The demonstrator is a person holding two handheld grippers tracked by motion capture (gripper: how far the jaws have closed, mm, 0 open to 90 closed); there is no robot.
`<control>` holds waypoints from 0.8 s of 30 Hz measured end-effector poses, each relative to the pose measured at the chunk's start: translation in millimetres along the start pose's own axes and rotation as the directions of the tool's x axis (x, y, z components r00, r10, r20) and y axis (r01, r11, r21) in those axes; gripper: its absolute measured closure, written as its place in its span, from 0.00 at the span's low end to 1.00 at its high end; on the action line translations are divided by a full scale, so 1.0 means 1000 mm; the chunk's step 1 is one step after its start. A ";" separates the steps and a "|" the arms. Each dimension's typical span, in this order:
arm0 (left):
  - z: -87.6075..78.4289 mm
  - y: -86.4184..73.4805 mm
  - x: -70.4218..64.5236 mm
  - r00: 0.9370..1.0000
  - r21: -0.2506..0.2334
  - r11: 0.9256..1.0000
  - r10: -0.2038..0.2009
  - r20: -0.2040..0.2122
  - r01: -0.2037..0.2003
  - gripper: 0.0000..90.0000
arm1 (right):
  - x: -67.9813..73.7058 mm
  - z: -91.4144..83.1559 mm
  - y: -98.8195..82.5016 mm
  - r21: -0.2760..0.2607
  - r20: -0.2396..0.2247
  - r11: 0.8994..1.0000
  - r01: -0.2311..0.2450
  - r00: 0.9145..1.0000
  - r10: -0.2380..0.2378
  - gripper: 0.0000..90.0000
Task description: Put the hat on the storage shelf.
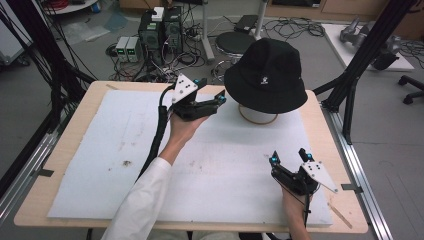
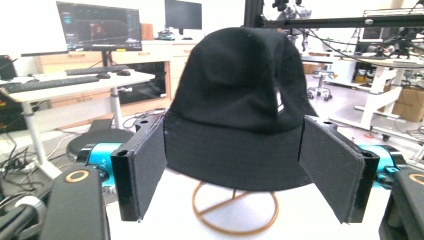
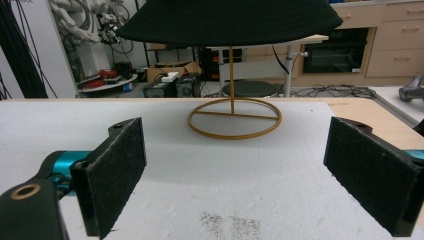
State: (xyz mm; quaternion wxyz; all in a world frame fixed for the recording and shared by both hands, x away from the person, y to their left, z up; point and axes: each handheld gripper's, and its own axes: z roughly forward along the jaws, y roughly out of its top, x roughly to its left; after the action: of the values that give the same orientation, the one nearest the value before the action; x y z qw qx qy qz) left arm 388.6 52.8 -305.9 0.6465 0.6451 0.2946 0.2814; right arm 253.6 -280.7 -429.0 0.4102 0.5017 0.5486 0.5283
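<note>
Hat (image 1: 266, 75) between raised left gripper's (image 1: 212, 95) spread fingers (image 2: 142, 167).

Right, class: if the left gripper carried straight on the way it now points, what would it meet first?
Most likely the black hat. The left gripper points at its brim, its open jaws standing to either side of it. The gold wire stand sits lower, under the hat. How much gap remains is hard to judge.
</note>
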 end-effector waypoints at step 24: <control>-0.113 -0.048 0.051 0.974 -0.027 1.000 -0.022 -0.227 0.016 0.31 | 0.004 0.002 -0.001 0.019 -0.011 1.000 -0.002 1.000 0.002 0.10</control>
State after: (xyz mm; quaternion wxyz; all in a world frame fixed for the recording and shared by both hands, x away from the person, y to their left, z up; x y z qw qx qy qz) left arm 337.6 165.5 -353.7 0.6191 0.5977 0.3694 0.3508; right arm 255.3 -276.0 -429.5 0.4018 0.5033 0.5554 0.5261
